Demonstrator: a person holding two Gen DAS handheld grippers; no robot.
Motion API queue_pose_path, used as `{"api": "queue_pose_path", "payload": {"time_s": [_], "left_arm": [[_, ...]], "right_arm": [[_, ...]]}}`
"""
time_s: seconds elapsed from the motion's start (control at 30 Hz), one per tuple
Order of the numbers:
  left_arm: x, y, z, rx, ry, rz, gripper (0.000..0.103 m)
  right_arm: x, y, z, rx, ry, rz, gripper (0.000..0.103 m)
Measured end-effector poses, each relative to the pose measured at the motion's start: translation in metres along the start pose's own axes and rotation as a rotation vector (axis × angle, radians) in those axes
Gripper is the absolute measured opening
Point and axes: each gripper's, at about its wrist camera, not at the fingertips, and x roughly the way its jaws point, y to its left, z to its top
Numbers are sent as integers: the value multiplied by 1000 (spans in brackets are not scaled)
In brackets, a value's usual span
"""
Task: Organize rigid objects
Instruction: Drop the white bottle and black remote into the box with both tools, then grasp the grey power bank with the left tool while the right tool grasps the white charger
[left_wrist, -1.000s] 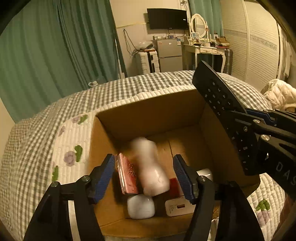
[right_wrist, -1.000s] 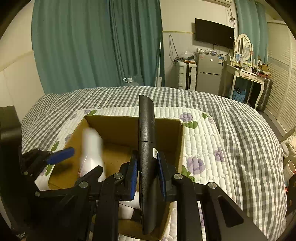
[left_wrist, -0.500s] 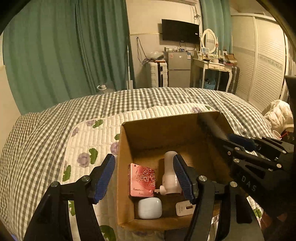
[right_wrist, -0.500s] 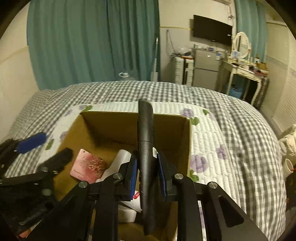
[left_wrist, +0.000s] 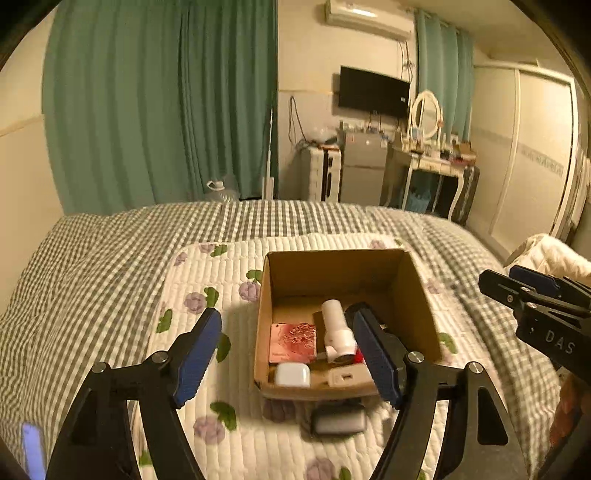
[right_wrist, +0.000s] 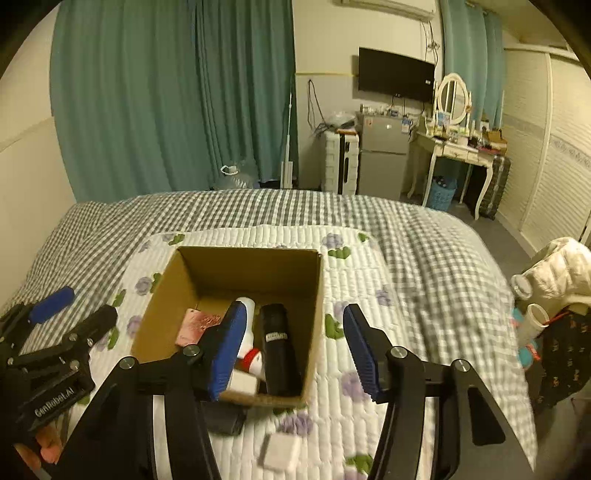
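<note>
An open cardboard box sits on a white flowered quilt on the bed. Inside lie a pink case, a white bottle, a white pod, a white charger and a black remote along the right wall. My left gripper is open and empty above the box's near left. My right gripper is open and empty above the box's near right corner. A dark flat object and a small white block lie on the quilt in front of the box.
A grey checked bedspread covers the bed. Green curtains hang behind. A fridge, a dressing table and a TV stand at the far wall. A white jacket and cups lie at the bed's right side.
My right gripper opened and let go of the black remote, which now lies in the box. Both grippers pulled back and up from the box.
</note>
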Motion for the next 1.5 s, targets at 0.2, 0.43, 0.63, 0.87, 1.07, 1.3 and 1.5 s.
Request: {"api": "queue_pose_path", "payload": {"time_s": [0.2, 0.43, 0.63, 0.87, 1.07, 1.3, 1.5], "left_arm": [[-44, 0, -21, -27, -14, -31, 82], [-51, 2, -57, -22, -17, -60, 101], [-24, 3, -91, 2, 53, -41, 101], [20, 4, -129, 23, 144, -15, 101], [47, 4, -143, 12, 190, -15, 101], [78, 2, -152, 27, 234, 19, 101], [97, -9, -159, 56, 262, 16, 101]], "right_arm": [[-62, 1, -19, -8, -25, -18, 65], [-80, 6, -58, 36, -25, -19, 89], [-53, 4, -99, 60, 16, -88, 93], [6, 3, -140, 50, 130, -91, 93], [51, 12, -161, -16, 173, -82, 93], [103, 16, -174, -9, 291, -7, 63], [118, 14, -175, -27, 311, -24, 42]]}}
